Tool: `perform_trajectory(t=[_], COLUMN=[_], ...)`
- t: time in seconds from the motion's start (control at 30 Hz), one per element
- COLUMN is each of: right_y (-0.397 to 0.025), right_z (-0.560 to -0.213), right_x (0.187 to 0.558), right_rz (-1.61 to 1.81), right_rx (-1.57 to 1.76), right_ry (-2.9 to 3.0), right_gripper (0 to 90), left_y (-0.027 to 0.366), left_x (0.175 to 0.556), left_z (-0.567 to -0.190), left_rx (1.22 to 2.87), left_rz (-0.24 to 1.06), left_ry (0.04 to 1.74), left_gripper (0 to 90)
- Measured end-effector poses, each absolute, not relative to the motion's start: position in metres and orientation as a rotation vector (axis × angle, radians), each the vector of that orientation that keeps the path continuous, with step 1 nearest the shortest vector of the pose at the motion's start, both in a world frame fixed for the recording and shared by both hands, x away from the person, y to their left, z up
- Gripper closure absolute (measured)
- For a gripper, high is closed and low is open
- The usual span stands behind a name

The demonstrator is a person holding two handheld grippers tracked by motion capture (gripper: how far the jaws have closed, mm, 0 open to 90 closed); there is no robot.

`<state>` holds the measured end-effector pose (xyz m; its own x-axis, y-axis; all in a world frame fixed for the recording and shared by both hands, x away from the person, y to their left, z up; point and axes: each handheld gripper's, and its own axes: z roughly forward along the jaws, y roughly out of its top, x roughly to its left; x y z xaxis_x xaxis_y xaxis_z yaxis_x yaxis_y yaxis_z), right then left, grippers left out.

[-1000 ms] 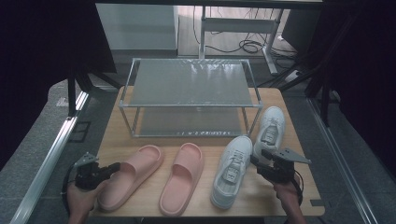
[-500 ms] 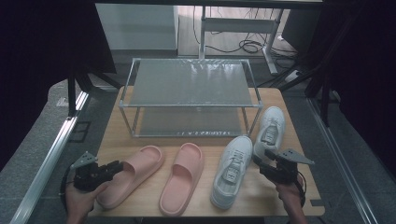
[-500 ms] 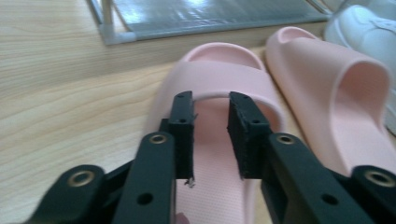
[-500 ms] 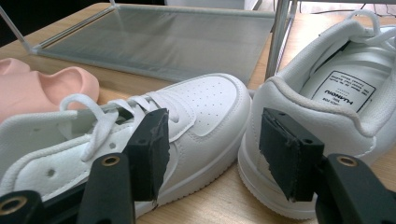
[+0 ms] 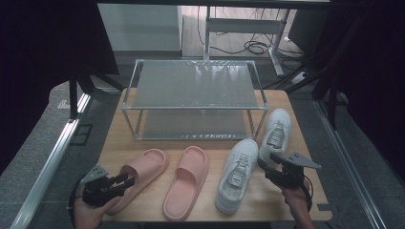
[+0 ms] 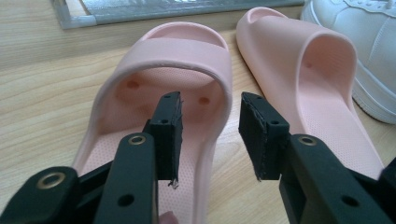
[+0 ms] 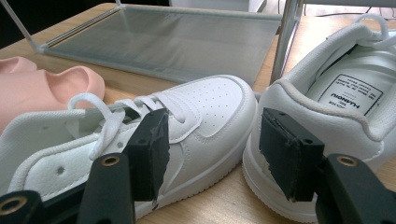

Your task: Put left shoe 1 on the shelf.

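Observation:
Two pink slides and two white sneakers lie in a row on the wooden table. My left gripper is at the heel end of the left slide, open. In the left gripper view the left gripper straddles the inner side wall of that left slide, touching nothing, with the right slide beside it. My right gripper is open between the left sneaker and the right sneaker. In the right gripper view the right gripper frames the gap between the left sneaker and the heel of the right sneaker.
A two-tier metal shoe rack with mesh shelves stands behind the shoes, and its lower shelf is bare. The right slide lies between the left slide and the sneakers. The table's front edge is just below both hands.
Both grippers have shifted only slightly, the left one a little nearer the slide's heel. Both stay open, and the shoes have not moved.

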<state>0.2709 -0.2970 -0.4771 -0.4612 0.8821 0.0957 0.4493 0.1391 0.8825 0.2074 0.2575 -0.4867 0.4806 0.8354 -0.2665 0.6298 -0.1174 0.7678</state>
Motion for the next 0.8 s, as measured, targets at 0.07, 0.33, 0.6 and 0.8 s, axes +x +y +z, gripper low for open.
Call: perform_trajectory(t=[0.07, 0.33, 0.6, 0.8], right_y=[-0.297, -0.297, -0.295, -0.294], right_z=[-0.476, -0.476, -0.475, -0.477], right_x=[0.271, 0.268, 0.269, 0.269], right_rz=[1.277, 1.278, 1.282, 1.276], right_rx=[1.269, 1.272, 1.267, 1.264], right_ry=[1.971, 1.972, 1.969, 1.981], right_gripper=[42.9, 42.9, 42.9, 42.8], left_y=[0.256, 0.243, 0.234, 0.229], left_x=[0.206, 0.210, 0.216, 0.223], left_z=[-0.487, -0.494, -0.507, -0.514], left_rx=[1.830, 1.862, 1.876, 1.890], left_rz=[0.290, 0.262, 0.242, 0.247], left_ry=[1.231, 1.220, 1.229, 1.246], left_gripper=[59.6, 61.0, 62.0, 64.0])
